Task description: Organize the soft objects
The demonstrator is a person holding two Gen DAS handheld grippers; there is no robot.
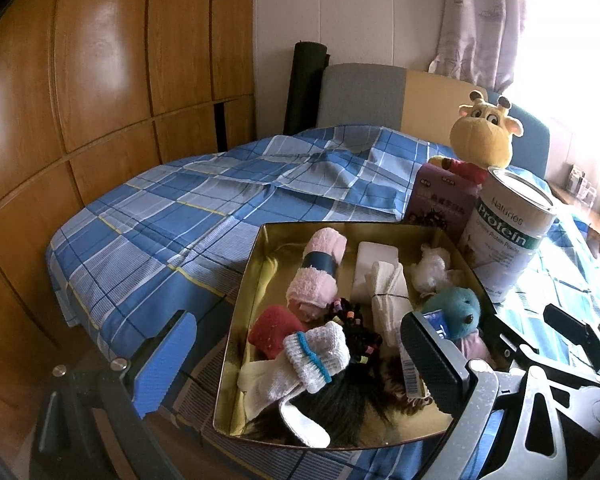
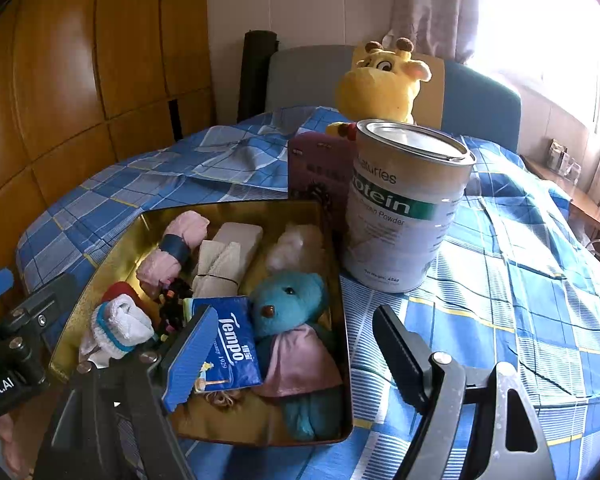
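Right gripper [image 2: 296, 356]: jaws spread, empty, low centre frame.
Teddy [image 2: 288, 320]: directly between them, long axis up-frame.
Left gripper [image 1: 300, 360]: spread, farther off.

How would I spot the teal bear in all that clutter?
Find the gold tin tray on the blue checked bed. The teal bear lies along its side nearest the protein can, the only plush in a pink skirt.
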